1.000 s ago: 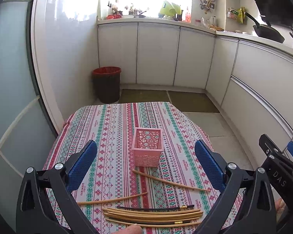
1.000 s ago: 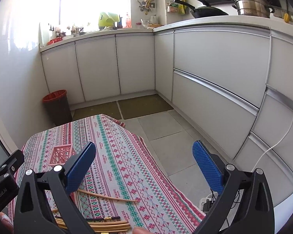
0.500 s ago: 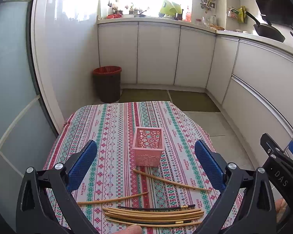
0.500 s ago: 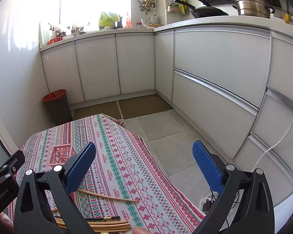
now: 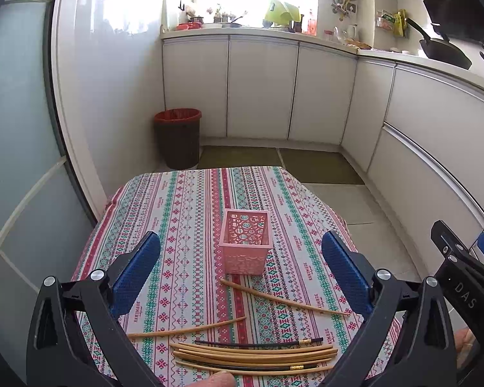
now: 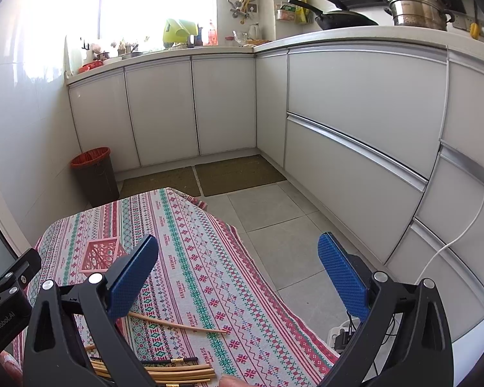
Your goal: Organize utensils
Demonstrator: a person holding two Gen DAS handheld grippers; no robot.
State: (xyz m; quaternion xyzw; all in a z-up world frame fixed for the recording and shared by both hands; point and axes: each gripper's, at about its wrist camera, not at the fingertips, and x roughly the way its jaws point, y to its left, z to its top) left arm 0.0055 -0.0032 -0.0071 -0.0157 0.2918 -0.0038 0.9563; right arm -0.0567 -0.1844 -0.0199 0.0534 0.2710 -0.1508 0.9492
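A pink perforated holder (image 5: 245, 245) stands upright on the patterned tablecloth (image 5: 184, 213). In front of it lie several chopsticks: a bundle of tan and black ones (image 5: 255, 353), one loose tan stick (image 5: 187, 328) to the left, another (image 5: 284, 296) angled to the right. My left gripper (image 5: 240, 271) hovers open above them, nothing between its blue pads. In the right wrist view the holder (image 6: 100, 254) sits far left, the bundle (image 6: 158, 369) at the bottom, one stick (image 6: 177, 322) ahead. My right gripper (image 6: 238, 277) is open over the table's right edge and floor.
A dark bin with a red liner (image 5: 177, 137) stands on the floor beyond the table. White cabinets (image 6: 355, 129) run along the back and right. The table's right edge (image 6: 261, 277) drops to grey floor tiles. A white cable (image 6: 468, 219) hangs at the right.
Both grippers have stayed open and almost still; the left view has drifted very slightly. The chopsticks and holder have not moved.
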